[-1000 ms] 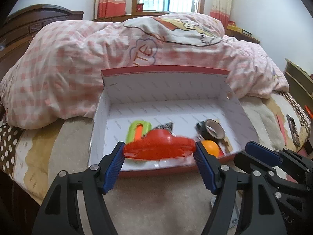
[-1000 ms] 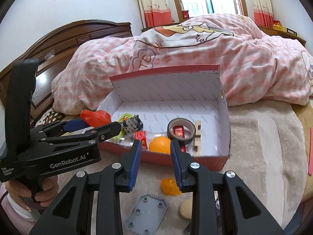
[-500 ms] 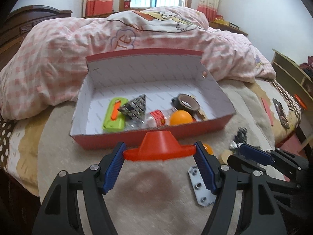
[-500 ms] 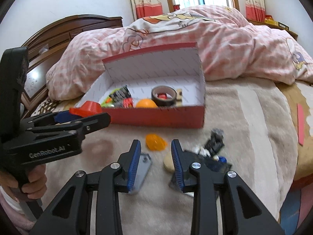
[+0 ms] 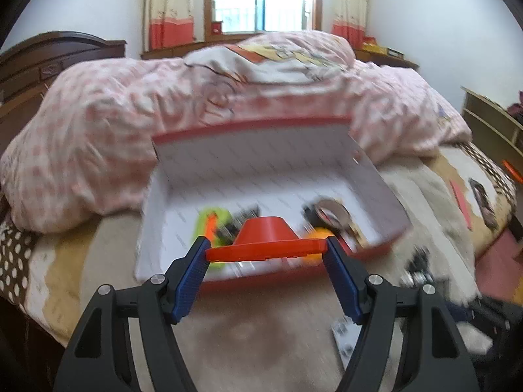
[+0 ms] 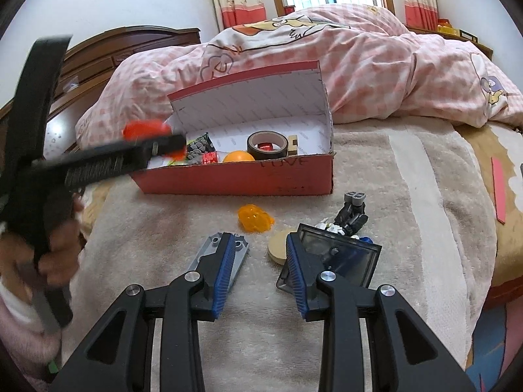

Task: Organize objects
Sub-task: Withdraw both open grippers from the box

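In the left wrist view, our left tool (image 5: pixel 266 254) pinches the red funnel-shaped piece (image 5: pixel 266 238) by its flat brim, one blue pad at each end, cone pointing up. The brim's long axis runs left to right, across the jaws. Directly beyond it lies the open red box (image 5: pixel 268 176) on the bed, its near wall just under the piece, so we judge the drop needs only a short push farther in over that wall.

In the right wrist view, our right tool (image 6: pixel 258 271) is partly spread and holds nothing. It hovers over loose things on the blanket: a grey plate (image 6: pixel 209 251) under its left pad, a tan disc (image 6: pixel 278 245) between the pads, a dark clear case (image 6: pixel 346 258) under the right one. The orange clear piece (image 6: pixel 255 218) lies just farther. The right hand is nearer all of these.
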`<action>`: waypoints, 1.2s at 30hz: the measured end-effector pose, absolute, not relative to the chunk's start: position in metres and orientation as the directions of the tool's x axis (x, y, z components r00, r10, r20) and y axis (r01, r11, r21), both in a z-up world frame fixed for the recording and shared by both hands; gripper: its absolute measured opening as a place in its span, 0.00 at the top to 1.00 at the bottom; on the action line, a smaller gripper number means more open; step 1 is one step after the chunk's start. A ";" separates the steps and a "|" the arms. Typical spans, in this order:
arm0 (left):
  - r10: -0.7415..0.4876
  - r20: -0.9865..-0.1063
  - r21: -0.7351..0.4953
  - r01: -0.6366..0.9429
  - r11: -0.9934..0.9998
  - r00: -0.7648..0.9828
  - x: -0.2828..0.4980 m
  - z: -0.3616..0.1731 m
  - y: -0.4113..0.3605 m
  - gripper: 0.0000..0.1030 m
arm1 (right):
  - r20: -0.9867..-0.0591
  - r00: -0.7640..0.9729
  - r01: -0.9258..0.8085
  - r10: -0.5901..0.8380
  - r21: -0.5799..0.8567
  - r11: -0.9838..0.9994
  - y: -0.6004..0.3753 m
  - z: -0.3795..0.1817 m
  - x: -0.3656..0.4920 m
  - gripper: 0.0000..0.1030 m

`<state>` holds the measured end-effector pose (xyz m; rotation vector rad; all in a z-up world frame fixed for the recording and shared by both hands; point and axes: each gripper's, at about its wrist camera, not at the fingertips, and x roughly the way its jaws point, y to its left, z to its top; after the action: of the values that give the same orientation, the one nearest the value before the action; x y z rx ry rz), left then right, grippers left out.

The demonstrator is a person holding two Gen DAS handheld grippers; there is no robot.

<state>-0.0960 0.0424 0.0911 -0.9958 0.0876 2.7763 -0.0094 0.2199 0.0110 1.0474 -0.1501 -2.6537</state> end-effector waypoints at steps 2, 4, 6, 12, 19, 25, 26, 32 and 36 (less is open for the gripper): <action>0.143 -0.633 -0.004 -0.181 -0.983 -0.761 -0.110 0.091 0.039 0.31 | -0.655 -0.693 0.223 -0.302 0.204 -0.953 0.220 0.009 -0.010 0.68; 0.131 -0.644 -0.010 -0.162 -0.987 -0.754 -0.124 0.088 0.034 0.31 | -0.657 -0.691 0.224 -0.303 0.205 -0.953 0.220 0.008 -0.010 0.68; 0.116 -0.662 -0.009 -0.147 -0.989 -0.741 -0.133 0.083 0.031 0.31 | -0.657 -0.690 0.223 -0.304 0.206 -0.953 0.220 0.008 -0.010 0.68; 0.088 -0.714 -0.004 -0.122 -0.993 -0.694 -0.144 0.067 0.026 0.26 | -0.662 -0.685 0.220 -0.304 0.210 -0.953 0.220 0.006 -0.012 0.68; 0.104 -0.721 -0.004 -0.147 -0.989 -0.685 -0.140 0.063 0.030 0.24 | -0.663 -0.685 0.223 -0.304 0.207 -0.953 0.219 0.005 -0.012 0.68; 0.126 -0.707 -0.010 -0.168 -0.986 -0.696 -0.122 0.069 0.032 0.24 | -0.659 -0.688 0.217 -0.304 0.213 -0.953 0.220 0.007 -0.010 0.68; 0.134 -0.703 -0.016 -0.172 -0.985 -0.699 -0.119 0.071 0.032 0.24 | -0.658 -0.689 0.218 -0.304 0.211 -0.953 0.220 0.007 -0.009 0.68; 0.158 -0.686 -0.035 -0.184 -0.982 -0.711 -0.097 0.078 0.032 0.24 | -0.656 -0.691 0.223 -0.303 0.206 -0.953 0.220 0.007 -0.005 0.68; 0.194 -0.683 -0.056 -0.215 -0.975 -0.704 -0.080 0.079 0.036 0.24 | -0.651 -0.697 0.225 -0.302 0.201 -0.953 0.220 0.009 -0.001 0.68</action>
<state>-0.0804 0.0363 0.0789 -1.0816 0.0404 2.7117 -0.0013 0.2200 0.0091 1.0444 -0.1531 -2.6516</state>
